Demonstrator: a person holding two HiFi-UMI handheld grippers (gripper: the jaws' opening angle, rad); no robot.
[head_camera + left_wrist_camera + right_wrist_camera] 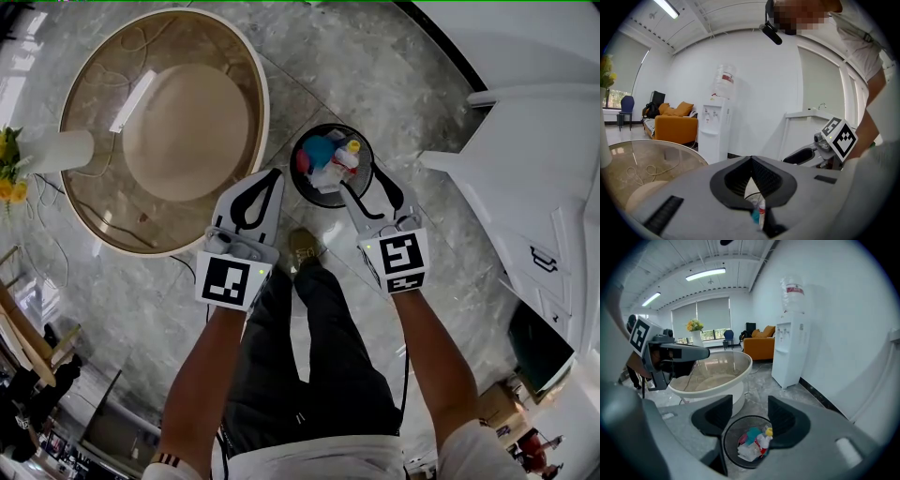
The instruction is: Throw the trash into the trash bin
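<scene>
— Jaws on the left gripper (751, 158): how do they stand?
— Clenched, tip against tip, nothing pinched. Through the small gap behind the tips, a scrap of the trash shows below.
— And the right gripper (750, 411)?
— Released: its jaws are well apart and bare. It tilts down above the trash bin (724, 442), whose mouth shows between them.
— Where is the trash?
— The trash (752, 445) lies inside the bin. In the right gripper view there is a white bottle (764, 439) with a yellow cap and red label. A blue piece (751, 433) sits at its 10 o'clock, and crumpled white wrap at its 7 o'clock.
— What does the head view give?
— The bin stands on the marble floor (375, 75), at 12 o'clock from the person's shoe (305, 248). The left gripper's tips are at the bin's 9 o'clock, just outside the rim. The right gripper's tips are over the rim at 4 o'clock.
— Farther off?
— A round glass-topped counter (265, 103) at the bin's 10 o'clock carries a white vase (58, 150) with yellow flowers. Beyond it are a water dispenser (790, 350) against the white wall and, farthest, an orange sofa (761, 347).
</scene>
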